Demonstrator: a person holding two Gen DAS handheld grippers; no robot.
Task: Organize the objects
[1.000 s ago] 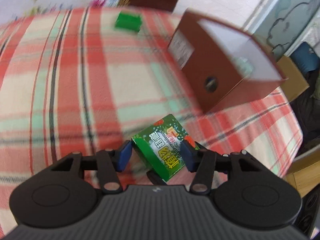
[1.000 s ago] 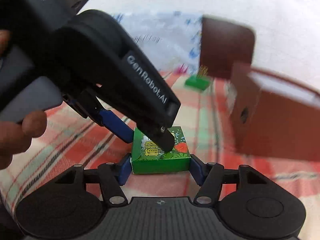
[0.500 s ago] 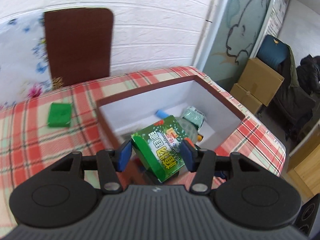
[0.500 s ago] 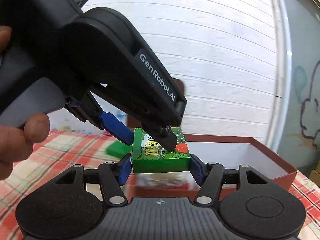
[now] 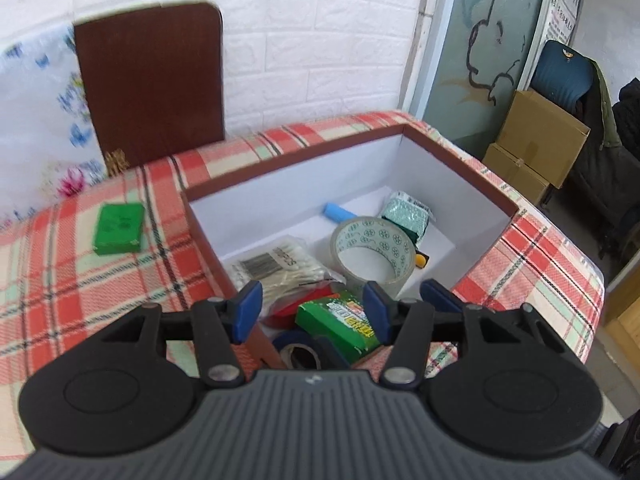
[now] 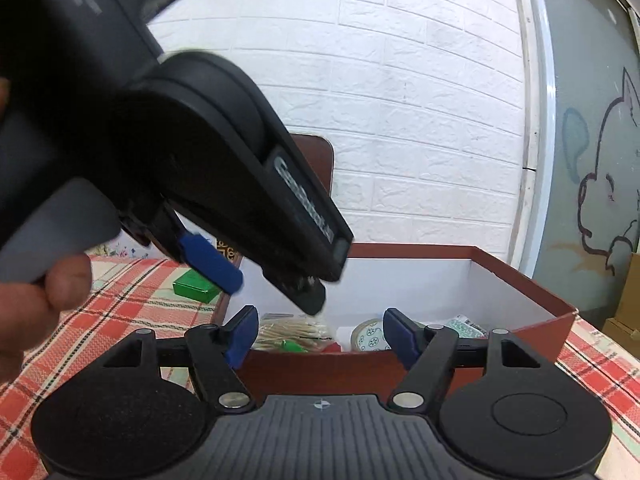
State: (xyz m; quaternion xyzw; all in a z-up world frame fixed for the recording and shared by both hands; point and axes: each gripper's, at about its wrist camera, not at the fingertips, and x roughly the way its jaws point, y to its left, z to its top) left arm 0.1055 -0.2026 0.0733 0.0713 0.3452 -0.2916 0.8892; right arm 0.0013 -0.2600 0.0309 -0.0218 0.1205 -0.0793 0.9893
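On the far left of the left wrist view a small flat green packet (image 5: 119,229) lies on the red plaid tablecloth (image 5: 72,280), well apart from the brown box (image 5: 460,160). The left gripper (image 5: 312,311) hangs over the box's near corner, its jaws opening, the blue pads clear of everything. Below and between them lies the green printed carton (image 5: 340,326), inside the box, resting against a dark blue tape roll (image 5: 298,350). Further in are a bag of cotton swabs (image 5: 280,270) and a clear tape roll (image 5: 374,252). In the right wrist view, the right gripper (image 6: 316,336) sits just outside the box wall, jaws opening with nothing between them.
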